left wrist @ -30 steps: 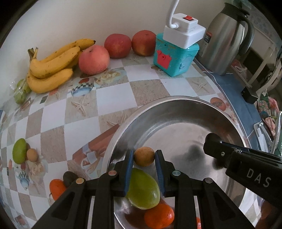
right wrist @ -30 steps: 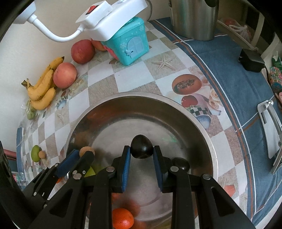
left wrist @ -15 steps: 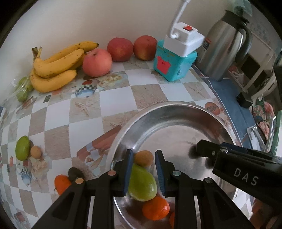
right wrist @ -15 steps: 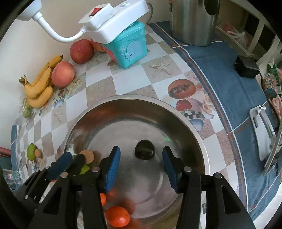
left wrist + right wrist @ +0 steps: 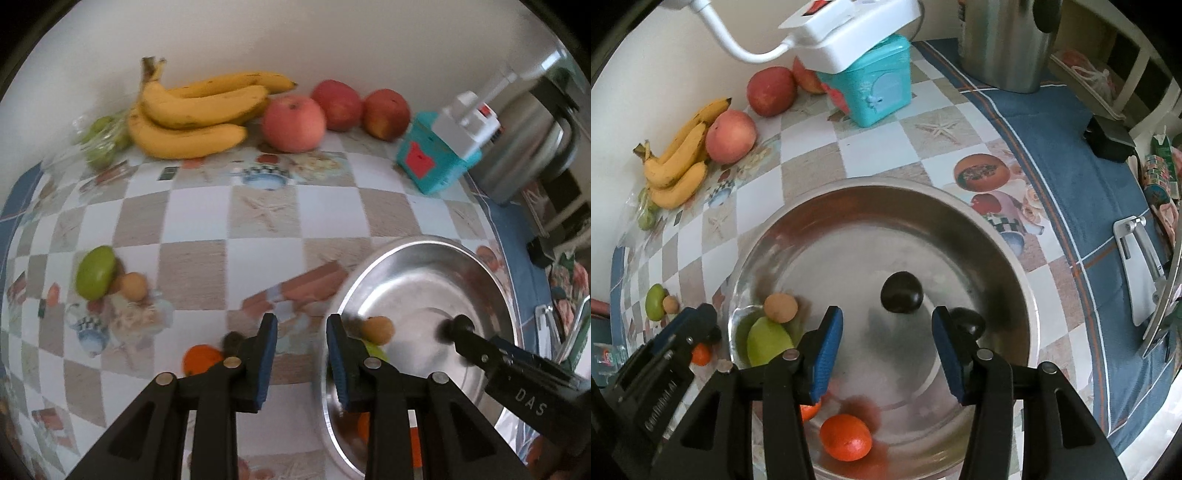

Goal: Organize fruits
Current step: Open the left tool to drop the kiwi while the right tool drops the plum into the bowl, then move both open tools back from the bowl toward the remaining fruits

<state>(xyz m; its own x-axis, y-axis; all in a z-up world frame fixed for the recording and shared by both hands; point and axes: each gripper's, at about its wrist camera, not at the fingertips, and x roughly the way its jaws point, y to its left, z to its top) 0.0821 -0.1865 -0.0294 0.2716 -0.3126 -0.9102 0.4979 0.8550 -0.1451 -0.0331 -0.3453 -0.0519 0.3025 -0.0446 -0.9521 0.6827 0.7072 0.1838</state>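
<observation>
A steel bowl [image 5: 1015, 258] holds a green mango [image 5: 768, 339], a small brown fruit [image 5: 780, 307], an orange [image 5: 846, 437] and two dark plums [image 5: 901, 293]. My right gripper [image 5: 886, 354] hangs open over the bowl, the nearer plum lying just beyond its fingertips. My left gripper [image 5: 301, 352] is over the tablecloth at the bowl's left rim [image 5: 332, 321]; its jaws are opening with nothing between them. On the table to its left lie an orange [image 5: 201, 360], a dark fruit [image 5: 231, 338], a second green mango [image 5: 94, 273] and a brown fruit [image 5: 133, 286].
Bananas [image 5: 195, 110], three apples [image 5: 293, 123] and bagged green grapes [image 5: 99, 144] line the back wall. A teal box [image 5: 428, 162] carrying a white power strip and a steel jug [image 5: 528, 140] stand at the back right. Checked tablecloth lies between them and the bowl.
My right gripper opened and let go of the dark plum, which now lies in the bowl. My left gripper moved left, from above the bowl's mango to the bowl's left rim.
</observation>
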